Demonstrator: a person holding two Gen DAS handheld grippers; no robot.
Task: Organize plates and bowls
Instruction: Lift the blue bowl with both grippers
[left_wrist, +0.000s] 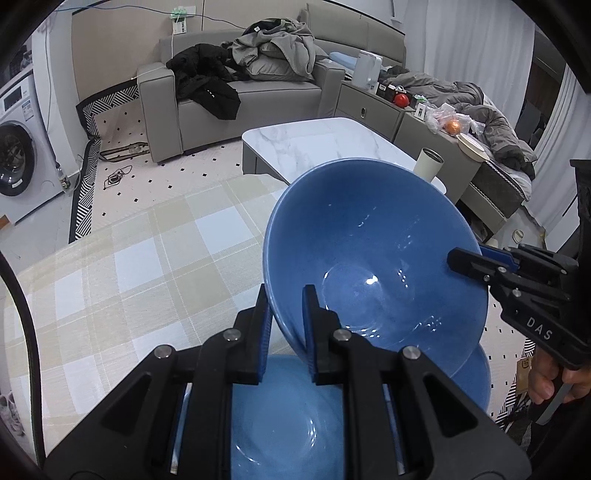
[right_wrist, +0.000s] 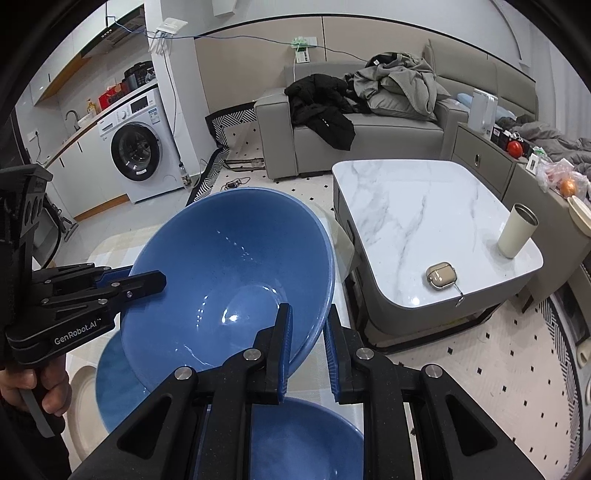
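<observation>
Upper blue bowl (left_wrist: 373, 258): held tilted in the air above the checked tablecloth (left_wrist: 122, 266), its hollow turned toward both cameras; gripped at two opposite points of its rim.
Left gripper (left_wrist: 286, 317): fingers clamped on the bowl's rim, one pad inside the wall, the other outside; seen at the left of the right wrist view (right_wrist: 144, 282), a hand on its handle.
Right gripper (right_wrist: 308, 343): fingers closed across the opposite rim, one inside and one outside; whether both pads pressed the rim could not be told. Seen at the right of the left wrist view (left_wrist: 469, 264), marked "DAS".
Lower blue bowl (right_wrist: 306, 439): found upright on the cloth directly beneath the raised bowl, partly hidden behind the gripper bodies.
Blue plate (right_wrist: 110, 387): laid under the raised bowl toward the left gripper's side, only partly shown.
Cream plate (right_wrist: 83, 410): laid just beside the blue plate, at the cloth's near edge; only an arc shown.
Marble table (right_wrist: 417, 206): stood beyond the far edge of the cloth.
Cream tumbler (right_wrist: 515, 230): stood upright near the marble table's right corner.
Earbud case (right_wrist: 441, 277): laid near the marble table's front edge.
Grey sofa (right_wrist: 369, 129): placed against the far wall, heaped with clothes.
Washing machine (right_wrist: 138, 147): stood at far left.
</observation>
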